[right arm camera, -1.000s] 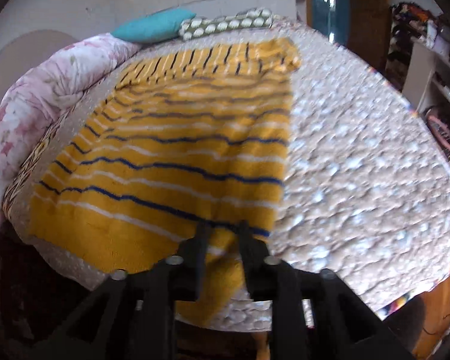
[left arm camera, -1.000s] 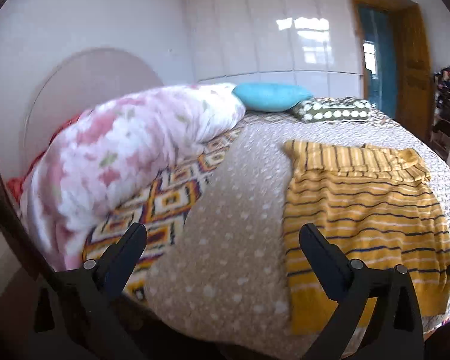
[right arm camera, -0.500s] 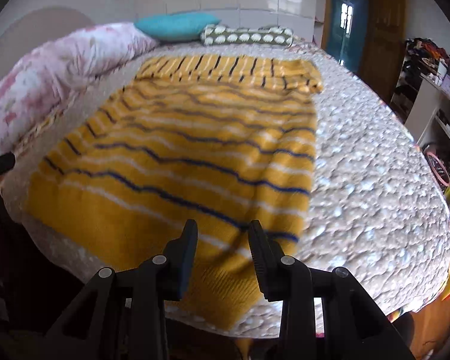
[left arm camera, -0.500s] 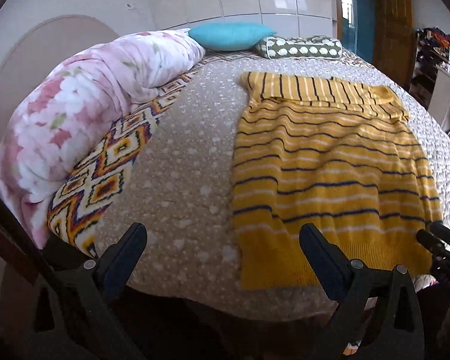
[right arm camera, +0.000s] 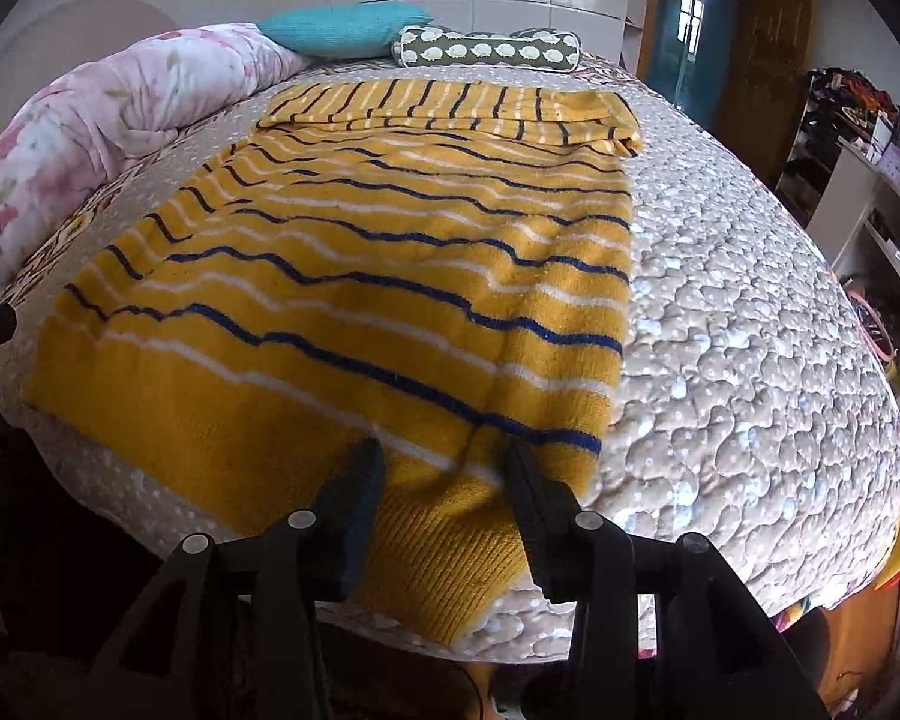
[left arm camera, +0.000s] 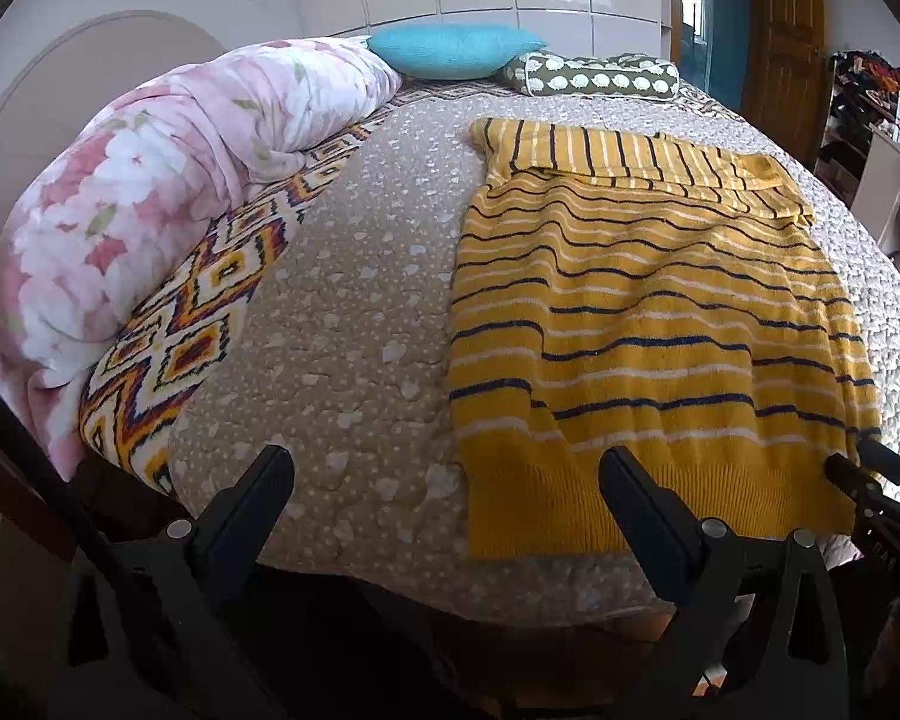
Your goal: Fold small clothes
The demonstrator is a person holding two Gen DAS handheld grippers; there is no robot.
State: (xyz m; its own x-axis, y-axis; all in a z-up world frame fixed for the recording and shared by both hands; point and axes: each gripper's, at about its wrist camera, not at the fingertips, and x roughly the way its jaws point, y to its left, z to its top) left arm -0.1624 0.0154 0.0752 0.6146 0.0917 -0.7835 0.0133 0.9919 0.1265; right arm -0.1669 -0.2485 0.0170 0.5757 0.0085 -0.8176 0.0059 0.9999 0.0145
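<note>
A yellow sweater (left arm camera: 642, 324) with navy and white stripes lies flat on the bed, its top part folded over at the far end. It also shows in the right wrist view (right arm camera: 354, 276). My left gripper (left arm camera: 444, 468) is wide open and empty at the near bed edge, by the sweater's near left corner. My right gripper (right arm camera: 444, 456) is open, its fingers over the ribbed hem near the sweater's near right corner. The right gripper's fingertips (left arm camera: 858, 468) show at the right edge of the left wrist view.
A beige quilted bedspread (right arm camera: 750, 324) covers the bed. A rolled pink floral duvet (left arm camera: 168, 192) lies along the left side. A teal pillow (left arm camera: 450, 51) and a green patterned bolster (left arm camera: 594, 79) sit at the head. Shelves (right arm camera: 870, 192) stand at the right.
My right gripper has opened from shut and let go of the sweater's hem. The left gripper has swung right toward the sweater, staying open.
</note>
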